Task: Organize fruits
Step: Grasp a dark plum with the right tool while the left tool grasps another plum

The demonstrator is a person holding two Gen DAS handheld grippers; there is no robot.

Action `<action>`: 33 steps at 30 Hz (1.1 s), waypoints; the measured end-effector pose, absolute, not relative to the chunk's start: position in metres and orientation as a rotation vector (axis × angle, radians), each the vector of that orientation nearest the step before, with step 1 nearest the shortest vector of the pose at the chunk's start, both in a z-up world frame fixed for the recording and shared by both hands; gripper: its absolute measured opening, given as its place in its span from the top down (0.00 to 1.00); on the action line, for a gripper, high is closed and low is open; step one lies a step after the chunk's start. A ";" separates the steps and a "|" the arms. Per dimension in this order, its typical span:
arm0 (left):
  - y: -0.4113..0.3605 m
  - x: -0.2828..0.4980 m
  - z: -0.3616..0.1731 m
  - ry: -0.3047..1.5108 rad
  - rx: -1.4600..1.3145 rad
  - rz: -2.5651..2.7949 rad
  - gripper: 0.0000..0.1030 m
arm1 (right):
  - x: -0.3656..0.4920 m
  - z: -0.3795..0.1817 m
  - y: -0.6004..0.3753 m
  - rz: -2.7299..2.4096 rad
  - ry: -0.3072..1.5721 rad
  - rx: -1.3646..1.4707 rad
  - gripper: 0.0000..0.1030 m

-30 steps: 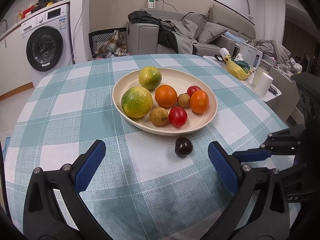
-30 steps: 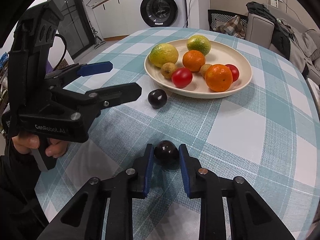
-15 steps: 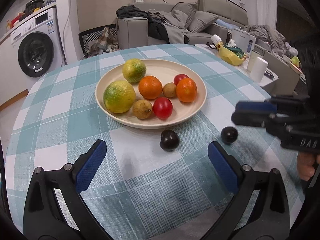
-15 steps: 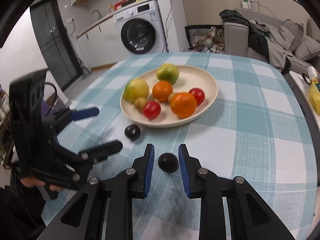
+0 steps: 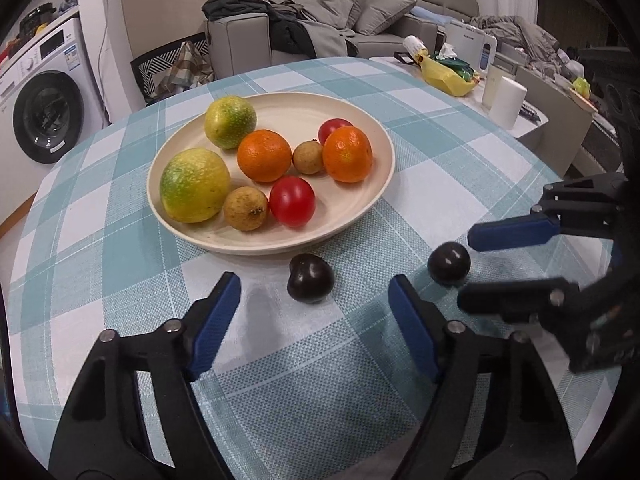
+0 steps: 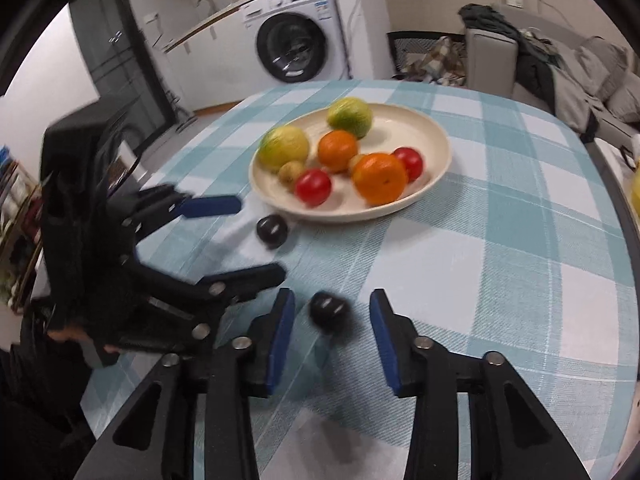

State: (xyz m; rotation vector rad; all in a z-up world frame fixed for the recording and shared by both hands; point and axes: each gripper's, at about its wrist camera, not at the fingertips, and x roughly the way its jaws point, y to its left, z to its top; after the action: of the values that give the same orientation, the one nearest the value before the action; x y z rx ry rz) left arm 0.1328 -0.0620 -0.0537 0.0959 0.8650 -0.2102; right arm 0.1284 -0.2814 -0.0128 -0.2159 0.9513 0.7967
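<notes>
A cream plate (image 5: 386,148) (image 6: 442,136) holds oranges, tomatoes, two green-yellow citrus and small brown fruits. One dark plum (image 5: 310,283) (image 6: 272,231) lies on the checked cloth just in front of the plate. My left gripper (image 5: 314,298) (image 6: 258,238) is closing around it, with its blue pads still clear of the fruit on both sides. A second dark plum (image 5: 449,263) (image 6: 329,312) rests on the cloth between the fingers of my right gripper (image 6: 331,300) (image 5: 466,268). Those jaws are opening, with a gap on each side of the plum.
The round table's edge curves close on the right, beside a side table with white cups (image 5: 506,98) and a yellow bag (image 5: 444,76). A washing machine (image 6: 296,48) and a grey sofa (image 5: 320,28) stand beyond. A hand (image 6: 68,334) holds the left gripper.
My left gripper moved in over the nearer plum and its jaws narrowed. My right gripper's jaws parted and let go of the other plum, which now lies on the cloth.
</notes>
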 end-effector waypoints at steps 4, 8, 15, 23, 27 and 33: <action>-0.064 0.137 -0.058 0.892 0.094 -0.236 0.45 | 0.124 -0.020 -0.275 0.786 0.960 -0.270 0.60; -0.058 0.140 -0.058 0.895 0.064 -0.239 0.50 | 0.127 -0.026 -0.278 0.759 0.972 -0.260 0.60; -0.055 0.145 -0.057 0.891 0.049 -0.253 0.74 | 0.130 -0.030 -0.274 0.753 0.974 -0.271 0.60; -0.051 0.144 -0.055 0.877 0.032 -0.261 0.80 | 0.130 -0.030 -0.271 0.736 0.962 -0.288 0.67; -0.049 0.140 -0.051 0.859 0.027 -0.264 0.80 | 0.127 -0.031 -0.268 0.747 0.957 -0.310 0.73; -0.046 0.132 -0.042 0.814 0.020 -0.269 0.80 | 0.125 -0.031 -0.267 0.754 0.952 -0.312 0.74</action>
State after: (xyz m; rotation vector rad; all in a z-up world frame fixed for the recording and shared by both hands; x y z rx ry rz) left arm 0.1323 -0.0464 -0.0418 0.0196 0.8145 -0.2685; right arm 0.1249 -0.2666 -0.0307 -0.3116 0.9515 0.7538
